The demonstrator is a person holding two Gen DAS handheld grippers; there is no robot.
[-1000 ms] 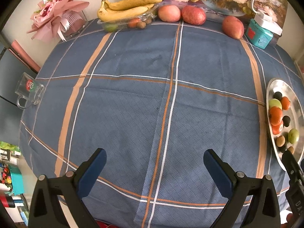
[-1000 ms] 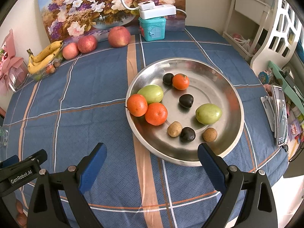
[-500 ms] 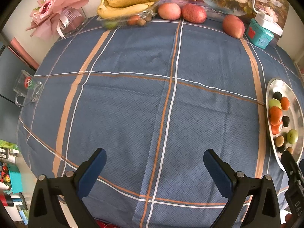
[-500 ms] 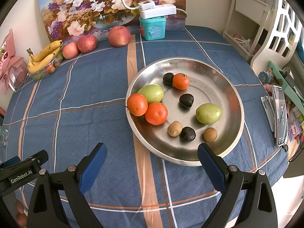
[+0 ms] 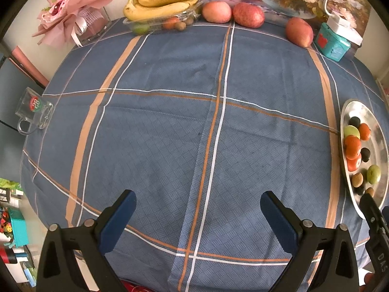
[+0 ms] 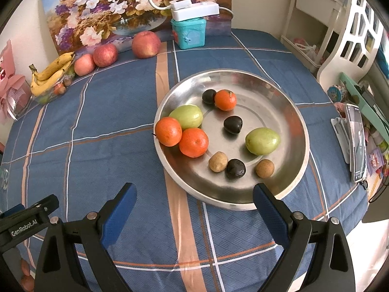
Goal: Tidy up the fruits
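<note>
A steel plate [image 6: 287,97] holds three oranges [image 6: 194,142], two green fruits [image 6: 262,141], dark plums [image 6: 233,124] and small brown fruits [image 6: 218,161]. It also shows at the right edge of the left wrist view [image 5: 350,112]. My right gripper [image 6: 194,209] is open and empty, just before the plate's near rim. My left gripper [image 5: 199,215] is open and empty over the bare blue cloth. Bananas [image 5: 160,2] lie on a clear tray with small fruits at the table's far side, next to three apples [image 5: 248,14].
A teal box [image 6: 188,32] with a white power strip stands by a flower painting [image 6: 116,9]. A glass mug [image 5: 32,109] sits at the left table edge, a pink bouquet [image 5: 70,17] far left. A phone [image 6: 356,138] lies at the right edge.
The left gripper's view has tilted slightly toward the table's near side. The right gripper has not moved. Both stay open.
</note>
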